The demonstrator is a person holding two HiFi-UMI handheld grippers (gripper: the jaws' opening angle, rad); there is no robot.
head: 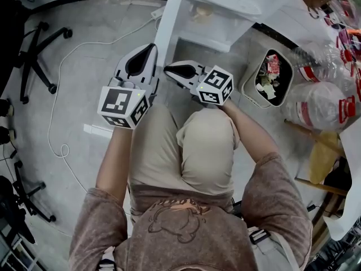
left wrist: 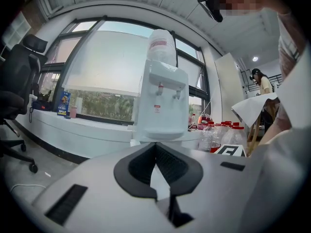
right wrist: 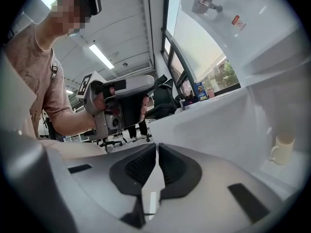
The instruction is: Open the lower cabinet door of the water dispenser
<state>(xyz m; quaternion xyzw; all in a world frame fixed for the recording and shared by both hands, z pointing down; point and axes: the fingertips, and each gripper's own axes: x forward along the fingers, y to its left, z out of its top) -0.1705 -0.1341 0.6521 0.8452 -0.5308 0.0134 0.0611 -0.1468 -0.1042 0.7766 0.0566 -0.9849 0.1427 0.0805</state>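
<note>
The white water dispenser (head: 225, 4) stands ahead of the person's knees, and the left gripper view shows it head-on with its bottle (left wrist: 162, 45) on top. Its lower cabinet door (head: 167, 26) stands swung out to the left. The right gripper view shows the door's inner face (right wrist: 214, 123) and a pale cup (right wrist: 282, 147) inside the cabinet. My left gripper (head: 152, 48) (left wrist: 155, 144) is shut and empty, with its tips beside the door's free edge. My right gripper (head: 168, 69) (right wrist: 156, 146) is shut on nothing, just right of the door and pointing left at the left gripper.
A white bin (head: 269, 78) full of rubbish stands right of the dispenser, with bagged plastic bottles (head: 321, 100) beyond it. An office chair base (head: 39, 49) and a loose cable (head: 56, 123) are on the floor at the left. The person's knees (head: 186, 145) are directly below the grippers.
</note>
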